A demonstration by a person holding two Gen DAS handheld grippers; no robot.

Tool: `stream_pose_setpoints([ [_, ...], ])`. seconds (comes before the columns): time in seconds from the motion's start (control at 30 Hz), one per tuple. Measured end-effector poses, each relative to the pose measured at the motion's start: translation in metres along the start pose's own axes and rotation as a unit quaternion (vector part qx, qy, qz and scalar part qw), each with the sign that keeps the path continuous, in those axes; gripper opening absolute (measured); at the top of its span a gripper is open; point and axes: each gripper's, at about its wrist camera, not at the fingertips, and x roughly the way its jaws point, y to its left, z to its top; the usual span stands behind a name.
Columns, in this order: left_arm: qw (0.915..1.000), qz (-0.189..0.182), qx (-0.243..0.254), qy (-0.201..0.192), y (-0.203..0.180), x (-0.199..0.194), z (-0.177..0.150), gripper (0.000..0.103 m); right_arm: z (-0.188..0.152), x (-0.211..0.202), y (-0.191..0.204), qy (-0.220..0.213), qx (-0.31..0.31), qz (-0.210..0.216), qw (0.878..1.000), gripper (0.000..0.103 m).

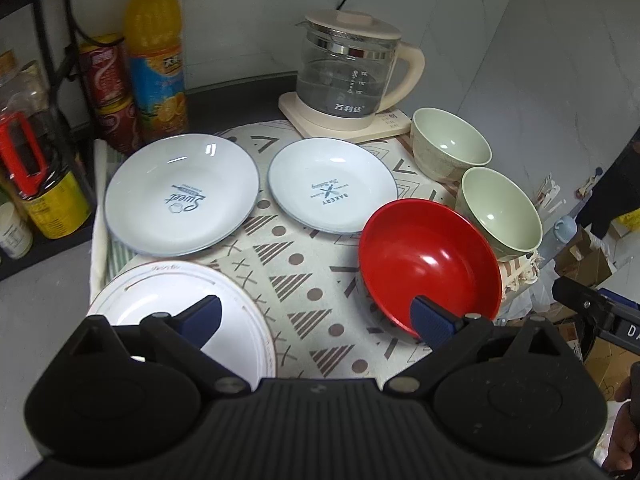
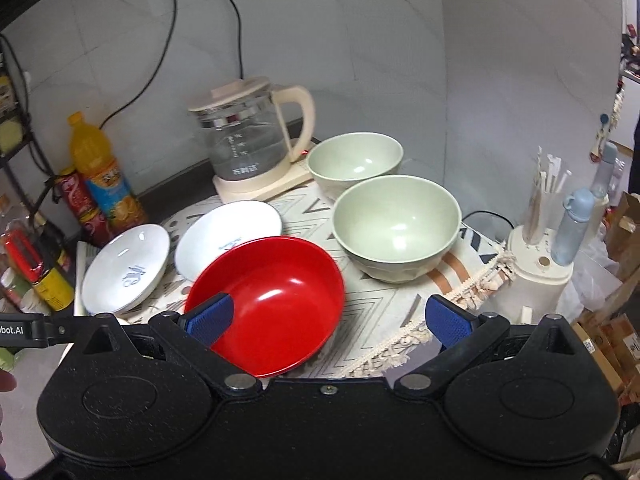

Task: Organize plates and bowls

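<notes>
Both grippers hang spread and empty. The left gripper (image 1: 316,314) straddles bare cloth (image 1: 296,280) between the white plate (image 1: 224,344) and red bowl (image 1: 428,264). The right gripper (image 2: 334,318) spans the red bowl's (image 2: 276,296) rim and the cloth's fringed edge (image 2: 472,284); two green bowls (image 2: 396,224) sit beyond.

Counted around the glass kettle (image 1: 350,76): two green bowls (image 1: 450,144) (image 1: 500,208), one red bowl (image 1: 428,264), three white plates (image 1: 182,194) (image 1: 332,184) (image 1: 192,308), one orange juice bottle (image 1: 156,56), two red cans (image 1: 105,70) (image 1: 118,120).
</notes>
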Motion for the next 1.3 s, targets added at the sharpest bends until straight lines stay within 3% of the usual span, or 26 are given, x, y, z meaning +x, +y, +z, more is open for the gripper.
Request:
stream_pose_setpoints([
  [0.6, 0.9988, -0.037, 0.03, 0.014, -0.054, 0.069, 0.054, 0.099, 0.024, 0.044, -0.047, 0.018, 0.043, -0.045, 0.998, 0.102],
  [0.67, 0.9985, -0.043, 0.032, 0.013, -0.063, 0.077, 0.061, 0.1, 0.029, 0.055, -0.056, 0.03, 0.046, -0.048, 0.997, 0.095],
  [1.03, 0.996, -0.067, 0.055, 0.024, -0.123, 0.134, 0.094, 0.095, 0.049, 0.098, -0.097, 0.054, 0.063, -0.054, 0.995, 0.086],
  [1.1, 0.9954, -0.07, 0.06, 0.027, -0.134, 0.144, 0.099, 0.092, 0.053, 0.104, -0.102, 0.054, 0.063, -0.052, 0.995, 0.085],
  [1.3, 0.9936, -0.074, 0.07, 0.048, -0.157, 0.176, 0.109, 0.081, 0.058, 0.132, -0.119, 0.076, 0.076, -0.039, 0.993, 0.071],
])
